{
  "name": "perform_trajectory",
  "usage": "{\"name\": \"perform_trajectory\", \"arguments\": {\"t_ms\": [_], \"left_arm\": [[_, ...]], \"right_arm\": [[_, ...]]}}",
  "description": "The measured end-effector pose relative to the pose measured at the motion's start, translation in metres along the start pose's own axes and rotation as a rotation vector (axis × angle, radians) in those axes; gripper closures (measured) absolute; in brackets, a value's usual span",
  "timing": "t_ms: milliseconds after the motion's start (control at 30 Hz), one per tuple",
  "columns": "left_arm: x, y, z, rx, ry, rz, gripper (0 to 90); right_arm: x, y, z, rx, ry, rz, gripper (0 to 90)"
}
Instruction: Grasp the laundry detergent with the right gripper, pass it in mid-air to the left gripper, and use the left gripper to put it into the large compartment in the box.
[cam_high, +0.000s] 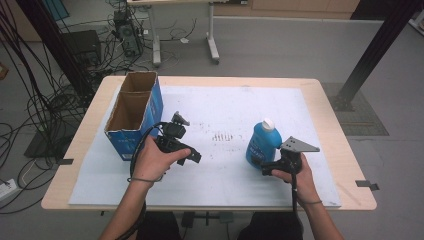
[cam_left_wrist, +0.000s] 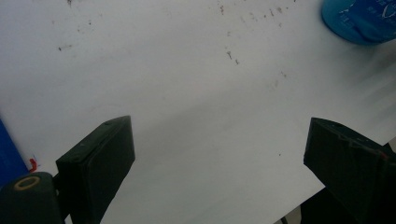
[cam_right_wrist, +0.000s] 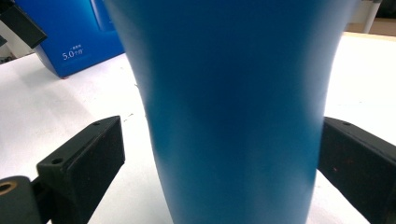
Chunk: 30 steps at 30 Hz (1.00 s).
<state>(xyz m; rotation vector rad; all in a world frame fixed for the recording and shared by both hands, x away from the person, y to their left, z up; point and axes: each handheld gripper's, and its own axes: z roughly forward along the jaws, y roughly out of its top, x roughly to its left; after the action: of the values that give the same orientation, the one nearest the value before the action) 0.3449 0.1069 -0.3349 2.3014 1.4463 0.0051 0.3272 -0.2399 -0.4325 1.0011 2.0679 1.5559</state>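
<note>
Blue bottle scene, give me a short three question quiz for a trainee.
1. True or false: the right gripper has the blue bottle between its jaws.
2. What stands at the left of the white mat? A) an open cardboard box B) a metal bowl C) a stack of plates
3. Fill in: the bottle's cap is ____ in colour.

Key: 1 true, though the left jaw is apart from the bottle. 2 A, the cardboard box. 3 white.

White print reading "5.0" followed by small unreadable characters stands on the side of the blue box (cam_right_wrist: 70, 39). The label on the blue bottle (cam_high: 262, 145) is too small to read.
</note>
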Motion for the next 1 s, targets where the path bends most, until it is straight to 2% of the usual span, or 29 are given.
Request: {"name": "perform_trajectory", "arguments": {"t_ms": [533, 1000], "left_arm": [[0.0009, -0.0023, 0.0006, -0.001, -0.007, -0.005, 9.1], [0.0014, -0.0027, 0.0013, 0.0, -0.011, -0.004, 9.1]], "right_arm": [[0.0005, -0.0008, 0.003, -0.001, 0.008, -0.003, 2.2], [-0.0025, -0.0012, 0.0052, -0.006, -0.003, -0.004, 2.9]]}}
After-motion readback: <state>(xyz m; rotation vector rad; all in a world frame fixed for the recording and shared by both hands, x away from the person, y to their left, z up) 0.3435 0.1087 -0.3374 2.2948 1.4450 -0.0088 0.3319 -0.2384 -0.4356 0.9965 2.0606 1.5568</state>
